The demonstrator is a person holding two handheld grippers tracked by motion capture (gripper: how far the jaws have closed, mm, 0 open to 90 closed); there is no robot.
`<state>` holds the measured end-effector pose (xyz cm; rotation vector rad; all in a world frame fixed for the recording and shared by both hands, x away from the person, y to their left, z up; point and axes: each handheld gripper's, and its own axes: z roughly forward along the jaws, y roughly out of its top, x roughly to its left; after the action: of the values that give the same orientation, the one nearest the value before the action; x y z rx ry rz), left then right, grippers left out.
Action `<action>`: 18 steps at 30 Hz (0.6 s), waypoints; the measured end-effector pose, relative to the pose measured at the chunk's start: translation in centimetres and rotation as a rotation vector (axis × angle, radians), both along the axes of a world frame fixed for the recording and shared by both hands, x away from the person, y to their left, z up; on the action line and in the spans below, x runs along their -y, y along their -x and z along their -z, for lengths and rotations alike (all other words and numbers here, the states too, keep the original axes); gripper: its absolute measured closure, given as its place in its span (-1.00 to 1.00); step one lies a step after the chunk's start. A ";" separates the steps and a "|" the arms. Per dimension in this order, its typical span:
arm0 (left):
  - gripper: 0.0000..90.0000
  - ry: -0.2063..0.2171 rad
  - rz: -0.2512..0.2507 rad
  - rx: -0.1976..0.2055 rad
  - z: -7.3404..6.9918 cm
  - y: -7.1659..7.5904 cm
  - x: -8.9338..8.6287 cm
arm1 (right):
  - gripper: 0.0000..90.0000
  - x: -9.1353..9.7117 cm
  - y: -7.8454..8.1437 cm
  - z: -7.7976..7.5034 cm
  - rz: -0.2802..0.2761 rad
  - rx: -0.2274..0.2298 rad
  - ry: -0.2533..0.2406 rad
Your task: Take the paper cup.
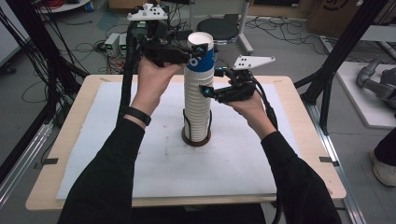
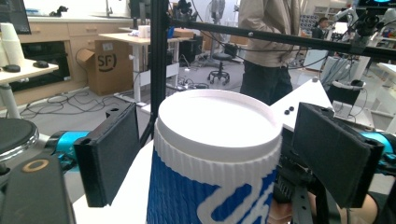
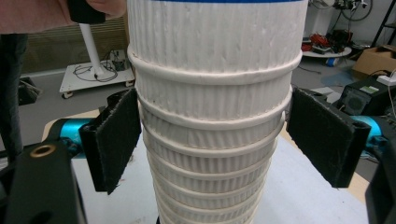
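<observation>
High view: a tall stack of cups (image 1: 198,100) is seen upright in a dark holder (image 1: 196,137) on the white mat (image 1: 140,154). The left gripper (image 1: 198,52) is set at the blue top cup (image 1: 201,57); the right gripper (image 1: 208,90) is set lower, at the white cups.

Left gripper view: the top cup (image 2: 215,168) is seen between the jaws. Gaps are visible at both pads; nothing is clamped.

Right gripper view: the stack (image 3: 215,116) is flanked by the jaws. The left pad (image 3: 114,137) is touching or nearly touching, and a narrow gap is seen at the other pad, so no grip is confirmed.
</observation>
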<state>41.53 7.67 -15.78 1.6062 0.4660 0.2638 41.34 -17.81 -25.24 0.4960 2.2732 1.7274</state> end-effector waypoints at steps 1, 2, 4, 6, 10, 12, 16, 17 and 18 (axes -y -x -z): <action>-0.60 0.005 0.001 -0.005 0.0 -0.1 0.0 | -0.59 0.0 0.0 0.0 -0.002 -0.002 0.000; -0.58 0.010 0.005 -0.009 0.0 -0.1 0.0 | -0.59 0.0 0.0 0.0 0.000 0.001 0.001; -0.46 0.011 0.009 -0.006 0.1 -0.2 0.0 | -0.59 0.0 0.0 0.0 0.000 0.001 0.001; -0.42 0.014 0.019 -0.008 0.0 -0.3 0.0 | -0.59 0.1 0.1 0.0 -0.001 0.000 0.001; -0.35 0.012 0.017 -0.009 0.0 -0.2 0.0 | -0.58 0.1 0.1 0.0 0.002 -0.004 -0.002; -0.35 0.014 0.017 -0.012 0.0 -0.2 0.0 | -0.58 0.1 0.1 0.0 0.003 -0.002 -0.003; -0.34 0.009 0.011 -0.005 -0.1 -0.2 0.0 | -0.57 0.1 0.1 0.0 0.002 -0.005 -0.003; -0.34 0.015 0.008 -0.002 -0.2 -0.1 -0.1 | -0.57 0.1 0.1 0.0 0.001 -0.002 -0.002; -0.34 0.021 0.006 0.003 -0.3 -0.1 -0.1 | -0.57 0.1 0.1 0.0 0.002 0.000 -0.001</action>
<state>41.63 7.79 -15.52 1.5866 0.4599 0.2557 41.28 -17.88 -25.27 0.4986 2.2705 1.7278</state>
